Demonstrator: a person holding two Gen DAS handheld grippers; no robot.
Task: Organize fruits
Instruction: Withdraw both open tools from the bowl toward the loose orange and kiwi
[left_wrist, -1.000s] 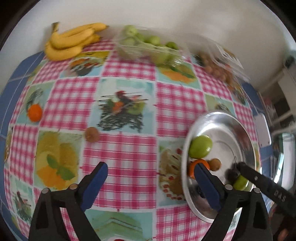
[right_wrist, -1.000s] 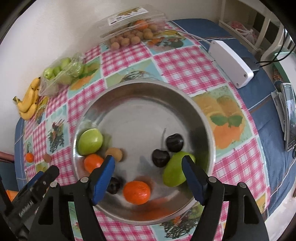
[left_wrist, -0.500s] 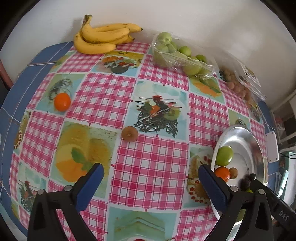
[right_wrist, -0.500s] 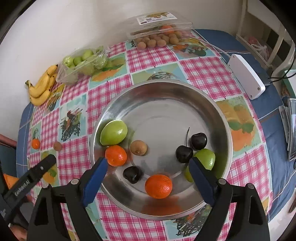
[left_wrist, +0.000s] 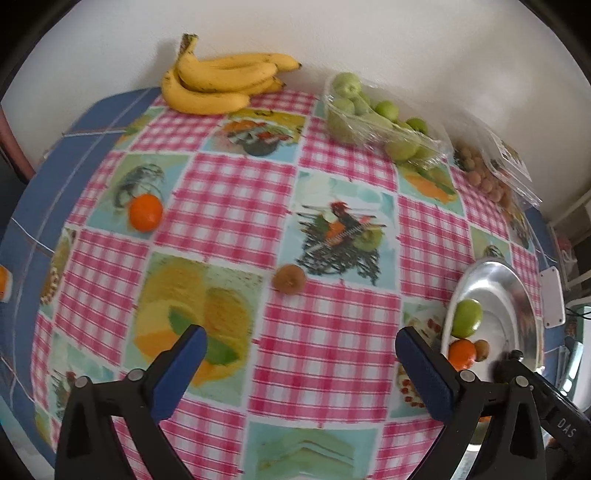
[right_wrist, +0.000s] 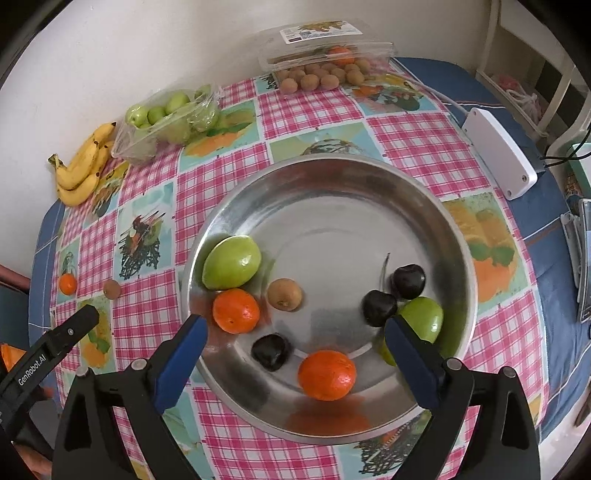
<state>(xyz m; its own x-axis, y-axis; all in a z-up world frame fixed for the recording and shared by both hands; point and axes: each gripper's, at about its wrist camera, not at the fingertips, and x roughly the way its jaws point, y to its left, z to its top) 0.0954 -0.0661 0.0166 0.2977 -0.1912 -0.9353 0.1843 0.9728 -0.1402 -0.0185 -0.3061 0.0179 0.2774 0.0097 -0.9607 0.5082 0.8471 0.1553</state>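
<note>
On the checked tablecloth (right_wrist: 310, 110), a steel bowl (right_wrist: 332, 177) sits near the right side of the table. The right gripper (right_wrist: 293, 341) hangs above the bowl's near half. Its jaws have just been opening and now stand wide apart, with nothing pressed between the blue pads. Directly below the gap lie an orange (right_wrist: 327, 374) and a dark cherry (right_wrist: 271, 351).

Bowl contents, left to right:
- a large green fruit (right_wrist: 232, 262) against the left wall;
- a second orange (right_wrist: 236, 311) just below it;
- a small brown fruit (right_wrist: 284, 294) near the centre;
- two more dark cherries (right_wrist: 393, 293), touching each other;
- a green fruit (right_wrist: 423, 318), partly hidden behind the right pad.

The left gripper (left_wrist: 301, 360) is held over bare cloth to the left of the bowl. Its jaws are fully spread and empty.

Loose items outside the bowl:
- a brown fruit (left_wrist: 288, 279), ahead of the left gripper;
- a lone orange (left_wrist: 145, 213), further left.

Along the wall stand a bunch of bananas (left_wrist: 218, 83), a clear pack of green fruits (left_wrist: 376, 118) and a clear box of small brown fruits (right_wrist: 325, 70). A white device (right_wrist: 498, 158) lies on the blue cover to the right of the bowl.
</note>
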